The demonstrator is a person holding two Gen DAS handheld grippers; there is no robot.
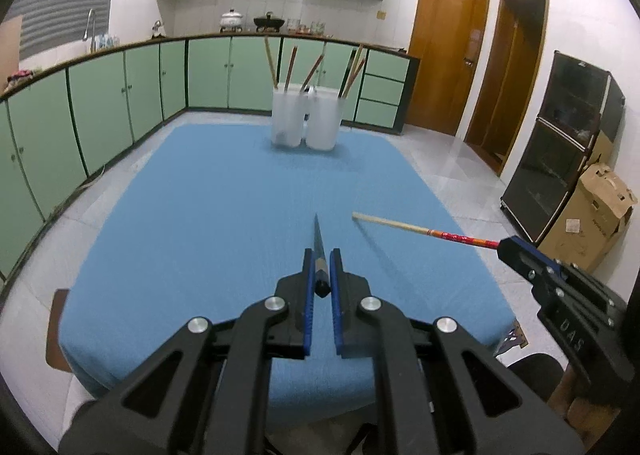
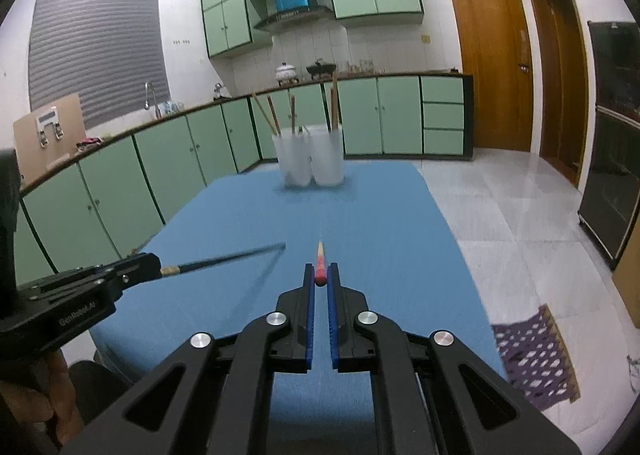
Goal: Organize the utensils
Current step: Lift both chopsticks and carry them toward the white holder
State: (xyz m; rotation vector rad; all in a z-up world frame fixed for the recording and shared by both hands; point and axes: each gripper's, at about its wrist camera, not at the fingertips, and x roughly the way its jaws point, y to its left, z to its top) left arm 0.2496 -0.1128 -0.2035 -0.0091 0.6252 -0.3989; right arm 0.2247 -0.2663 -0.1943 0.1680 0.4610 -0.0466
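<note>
We hold a dark chopstick [image 1: 319, 251] and a red-handled chopstick [image 2: 320, 267], jaws clamped on their thick ends; light, stiff, slippery

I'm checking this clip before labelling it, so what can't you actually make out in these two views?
- White holders: contents below the rims hidden by frosted walls, both views.
- Standing chopsticks: exact count unclear, too small and overlapping.
- Dark chopstick in left gripper: foreshortened, length unreadable in the left view.
- Red-handled chopstick in right gripper: likewise in the right view.
</note>
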